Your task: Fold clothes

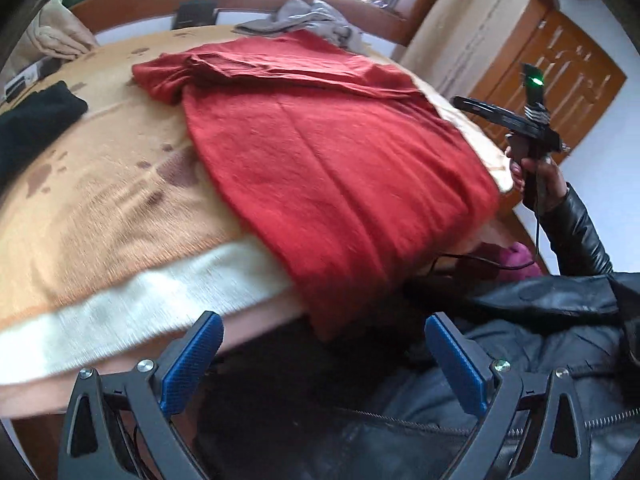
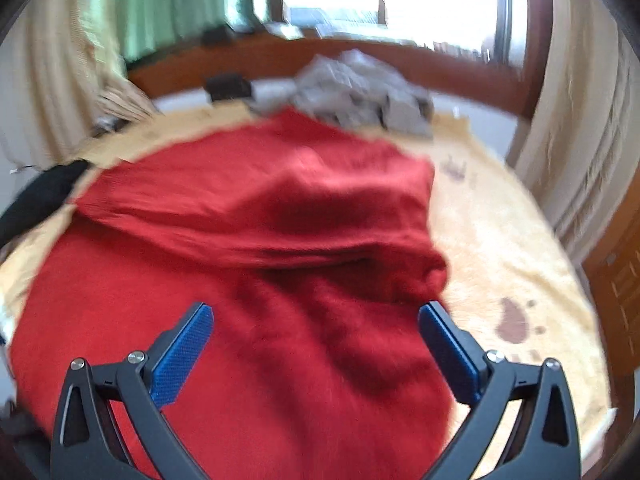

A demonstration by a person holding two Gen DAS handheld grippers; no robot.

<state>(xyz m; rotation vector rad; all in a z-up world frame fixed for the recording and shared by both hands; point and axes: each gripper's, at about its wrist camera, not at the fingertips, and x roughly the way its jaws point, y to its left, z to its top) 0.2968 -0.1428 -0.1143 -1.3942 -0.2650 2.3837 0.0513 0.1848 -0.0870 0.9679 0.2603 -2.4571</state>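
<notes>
red sweater lying flat on the orange blanket of the bed, hem draped over the near edge, with left tongs and right tongs both spread and empty, grey clothes beyond.

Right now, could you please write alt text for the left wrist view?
A red sweater lies spread on an orange blanket, its hem over the bed's edge. The open left gripper hovers empty; a gray garment lies behind.
</notes>
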